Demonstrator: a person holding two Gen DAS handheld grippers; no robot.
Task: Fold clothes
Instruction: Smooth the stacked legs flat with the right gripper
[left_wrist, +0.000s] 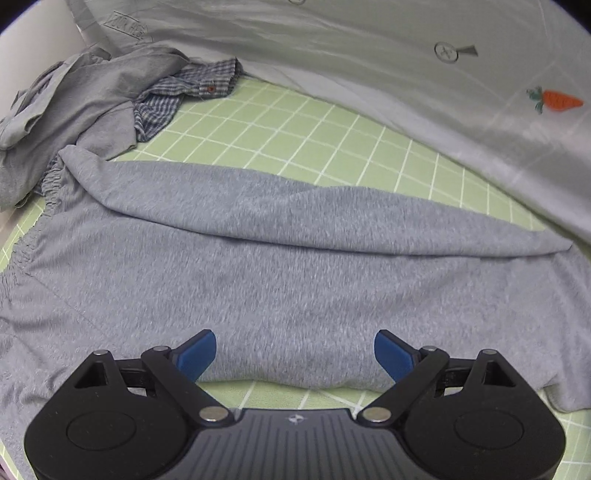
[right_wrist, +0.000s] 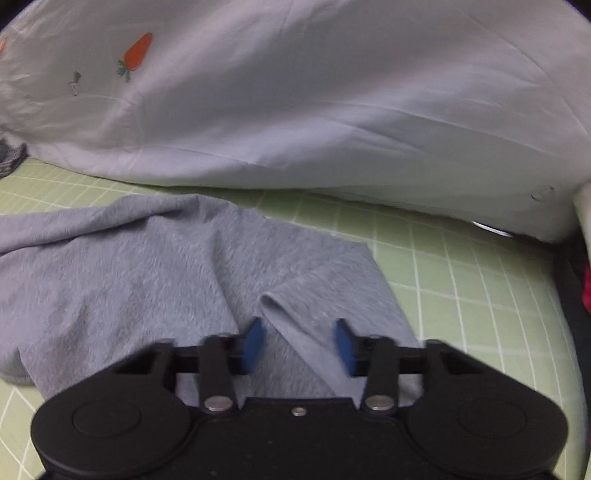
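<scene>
Grey sweat shorts (left_wrist: 258, 266) with an elastic waistband (left_wrist: 55, 184) at the left lie spread on the green grid sheet (left_wrist: 295, 129). My left gripper (left_wrist: 294, 354) is open, its blue pads (left_wrist: 197, 352) on either side of the garment's near folded edge, not closed on it. In the right wrist view the same grey garment (right_wrist: 147, 266) ends in a leg with a raised fold (right_wrist: 280, 306). My right gripper (right_wrist: 300, 341) is open, low over that fold, with cloth lying between the pads (right_wrist: 255, 341).
A pile of grey clothes (left_wrist: 74, 99) and a blue checked shirt (left_wrist: 184, 88) lies at the back left. A white quilt with carrot prints (left_wrist: 443, 74) runs along the back, also in the right wrist view (right_wrist: 332, 110). The bed's edge (right_wrist: 569, 332) drops off at the right.
</scene>
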